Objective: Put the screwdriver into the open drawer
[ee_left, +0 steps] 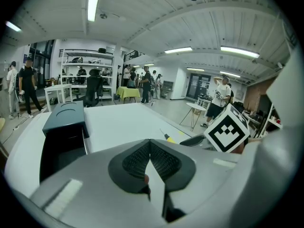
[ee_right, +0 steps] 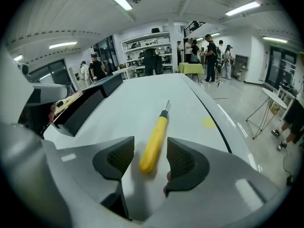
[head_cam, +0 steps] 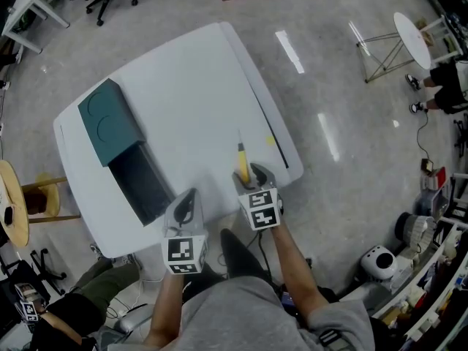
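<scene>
A yellow-handled screwdriver (head_cam: 242, 163) (ee_right: 154, 144) lies on the white table (head_cam: 190, 72), its metal tip pointing away from me. My right gripper (head_cam: 252, 175) (ee_right: 151, 160) stands open over the butt of the handle, one pad on each side and neither pressing on it. A dark teal drawer cabinet (head_cam: 110, 121) (ee_left: 66, 118) sits at the table's left, and its black drawer (head_cam: 142, 185) (ee_left: 61, 153) is pulled out toward me. My left gripper (head_cam: 184, 205) (ee_left: 151, 160) hovers near the drawer's front corner, shut with nothing in it.
A small yellow mark (head_cam: 270, 140) and a dark strip lie near the table's right edge. A wooden stool (head_cam: 11, 203) stands at the left, a round white side table (head_cam: 413, 39) at the far right. Several people stand in the room beyond.
</scene>
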